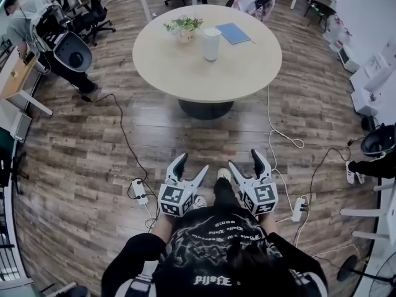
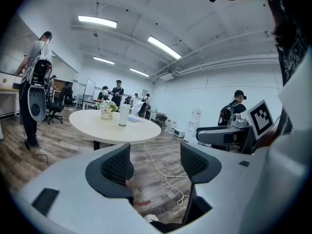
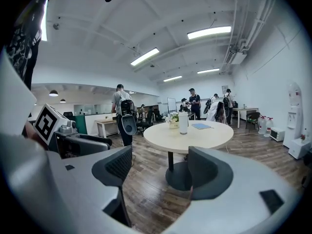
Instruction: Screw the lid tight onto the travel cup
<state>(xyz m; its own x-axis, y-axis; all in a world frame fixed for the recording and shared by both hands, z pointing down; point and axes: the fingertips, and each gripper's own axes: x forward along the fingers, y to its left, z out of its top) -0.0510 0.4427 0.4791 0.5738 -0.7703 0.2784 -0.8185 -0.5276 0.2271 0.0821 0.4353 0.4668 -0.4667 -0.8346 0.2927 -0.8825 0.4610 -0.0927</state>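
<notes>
A white travel cup [image 1: 211,44] stands upright near the middle of a round light-wood table [image 1: 185,73], far ahead of me. It also shows small in the left gripper view as the cup [image 2: 124,115] and in the right gripper view as the cup [image 3: 183,123]. I cannot make out its lid at this distance. My left gripper [image 1: 192,163] and right gripper [image 1: 245,159] hang side by side over the wooden floor, close to my body, well short of the table. Both are open with nothing between their fingers, as the left gripper [image 2: 155,162] and right gripper [image 3: 161,167] show close up.
On the table a potted plant [image 1: 183,27] and a blue notebook [image 1: 233,33] flank the cup. Cables and power strips [image 1: 140,190] [image 1: 297,208] lie on the floor near my feet. A person [image 1: 37,30] stands at the far left by desks; chairs and boxes line the room's edges.
</notes>
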